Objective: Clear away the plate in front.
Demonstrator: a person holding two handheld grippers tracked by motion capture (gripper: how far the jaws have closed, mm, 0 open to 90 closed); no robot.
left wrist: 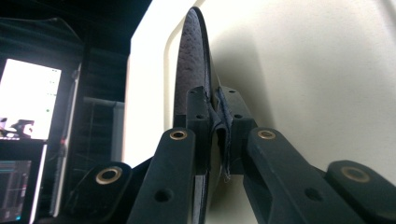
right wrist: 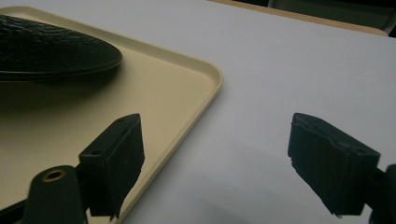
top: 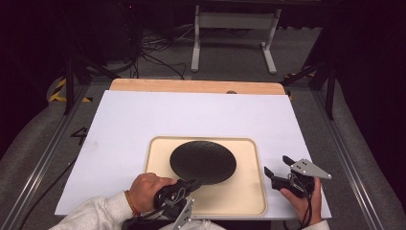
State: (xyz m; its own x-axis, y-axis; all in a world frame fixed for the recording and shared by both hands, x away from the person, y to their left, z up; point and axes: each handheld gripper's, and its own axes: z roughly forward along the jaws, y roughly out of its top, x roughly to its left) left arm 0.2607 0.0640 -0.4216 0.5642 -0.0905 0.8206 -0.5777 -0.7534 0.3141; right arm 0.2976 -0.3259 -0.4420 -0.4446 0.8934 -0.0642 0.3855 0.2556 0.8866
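Our left gripper [top: 194, 184] has its jaws clamped on the near rim of the black plate [top: 203, 161] over the cream tray [top: 249, 191]; our right gripper [top: 279, 170] hangs beside it, jaws apart.

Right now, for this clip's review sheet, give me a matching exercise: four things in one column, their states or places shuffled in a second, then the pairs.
Things:
1. round black textured plate
2. cream rectangular plastic tray
3. left gripper
4. right gripper

States or places:
A. jaws apart, beside the tray
B. lies on the white sheet
C. clamped on the plate's near rim
D. over the tray, rim held

Pairs: 1-D, 2-B, 3-C, 4-A
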